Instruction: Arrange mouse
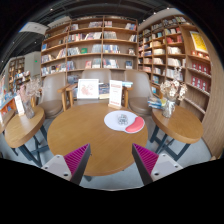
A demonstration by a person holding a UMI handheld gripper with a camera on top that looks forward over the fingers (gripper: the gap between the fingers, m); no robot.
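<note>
A round wooden table [90, 135] stands ahead of me. On its far right part lies a white round pad [116, 119], and a pink mouse-like thing [135, 126] rests at that pad's right rim. A small reddish mark shows on the pad; I cannot tell what it is. My gripper [110, 156] hovers over the table's near edge, well short of the pad. Its fingers [76, 156] with their magenta pads stand wide apart, open, and nothing is between them.
Two white signs [88, 89] stand at the table's far edge, with chairs [52, 93] behind. Smaller wooden tables flank it on the left [20, 127] and right [182, 123]. Bookshelves [95, 45] line the walls. Grey floor lies under the fingers.
</note>
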